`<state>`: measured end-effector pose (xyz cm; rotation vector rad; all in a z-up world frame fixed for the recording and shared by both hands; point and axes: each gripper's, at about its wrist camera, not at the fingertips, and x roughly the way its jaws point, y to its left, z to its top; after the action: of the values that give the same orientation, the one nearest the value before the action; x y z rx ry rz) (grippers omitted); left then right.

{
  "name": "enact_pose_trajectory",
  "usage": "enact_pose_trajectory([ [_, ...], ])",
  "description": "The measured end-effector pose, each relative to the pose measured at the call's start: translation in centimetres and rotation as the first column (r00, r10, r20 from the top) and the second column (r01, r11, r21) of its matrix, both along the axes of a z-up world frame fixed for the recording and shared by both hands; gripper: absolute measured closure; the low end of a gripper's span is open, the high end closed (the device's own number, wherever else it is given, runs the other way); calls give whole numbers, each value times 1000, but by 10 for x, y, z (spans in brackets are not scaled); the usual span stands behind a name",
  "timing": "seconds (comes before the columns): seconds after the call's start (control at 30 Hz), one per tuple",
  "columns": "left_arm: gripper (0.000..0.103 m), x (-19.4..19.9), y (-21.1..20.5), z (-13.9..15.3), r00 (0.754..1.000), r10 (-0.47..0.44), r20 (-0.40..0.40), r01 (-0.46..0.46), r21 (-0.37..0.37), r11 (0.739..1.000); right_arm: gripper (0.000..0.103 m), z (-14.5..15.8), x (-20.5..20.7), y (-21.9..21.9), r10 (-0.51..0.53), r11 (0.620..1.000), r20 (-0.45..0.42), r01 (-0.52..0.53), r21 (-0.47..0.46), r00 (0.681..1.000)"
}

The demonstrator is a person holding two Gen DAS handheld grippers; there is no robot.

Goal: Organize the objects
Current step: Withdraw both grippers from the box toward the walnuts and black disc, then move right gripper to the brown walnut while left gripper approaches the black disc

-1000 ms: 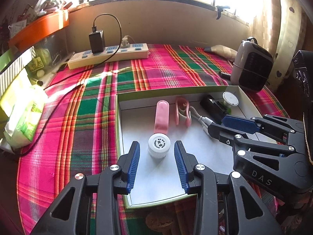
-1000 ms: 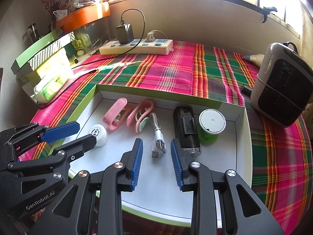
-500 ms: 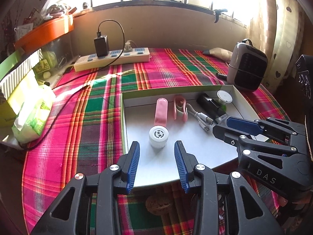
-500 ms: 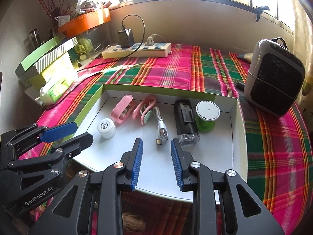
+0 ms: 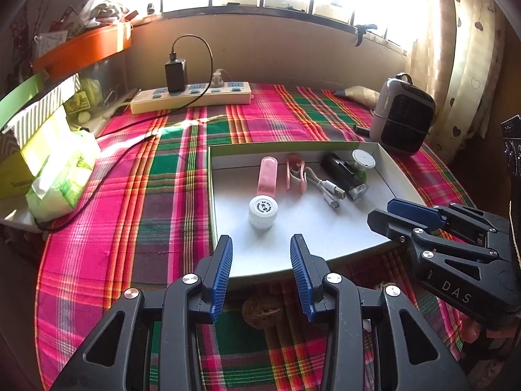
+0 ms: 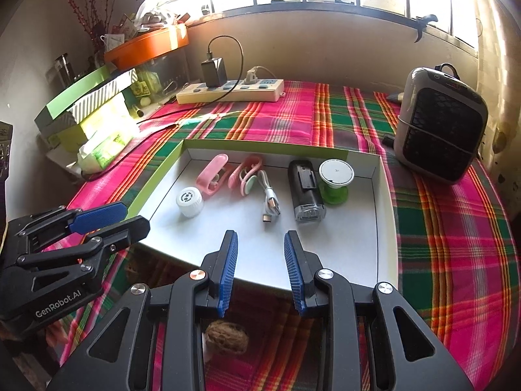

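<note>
A shallow white box (image 5: 293, 146) (image 6: 260, 145) with a green rim lies on the plaid cloth. In it are a white round jar (image 5: 263, 210) (image 6: 189, 200), a pink clip (image 5: 267, 176) (image 6: 211, 172), a pink and green clip (image 5: 295, 174) (image 6: 246, 172), a white USB cable (image 5: 329, 190) (image 6: 270, 198), a black device (image 5: 343, 176) (image 6: 306, 192) and a green spool (image 5: 363, 159) (image 6: 335, 176). A walnut (image 5: 262, 311) (image 6: 226, 337) sits on the cloth before the box. My left gripper (image 5: 260, 238) (image 6: 135, 216) and right gripper (image 6: 260, 233) (image 5: 382, 210) hover open and empty over the box's near edge.
A power strip (image 5: 192, 97) with a black charger stands at the back, and its cable (image 5: 107, 169) trails across the cloth on the left. A grey fan heater (image 6: 439, 130) stands at the right. A tissue pack (image 5: 62, 182) and stacked boxes (image 6: 88, 104) crowd the left edge.
Both grippers have drawn back from the box toward the near side. The box now looks farther off, and the walnut has come into view beneath the fingers. Neither jaw has changed its opening.
</note>
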<state>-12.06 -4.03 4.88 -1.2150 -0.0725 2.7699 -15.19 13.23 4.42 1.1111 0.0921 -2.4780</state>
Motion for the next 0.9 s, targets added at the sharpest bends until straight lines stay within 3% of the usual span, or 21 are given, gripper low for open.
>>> enact_pose_trajectory([
  [0.33,63,22,-14,-4,1000,-3,7,2,60,998,72,0,27,17,-7,1000,-6,7,-27,1000],
  [0.47,62,30,-15,-10,1000,-14,18,13,57,998,62,-5,38,19,5,999,4,-5,-41,1000],
  [0.9,59,37,-19,-29,997,-32,68,26,88,996,62,-18,57,24,21,998,35,-19,-56,999],
])
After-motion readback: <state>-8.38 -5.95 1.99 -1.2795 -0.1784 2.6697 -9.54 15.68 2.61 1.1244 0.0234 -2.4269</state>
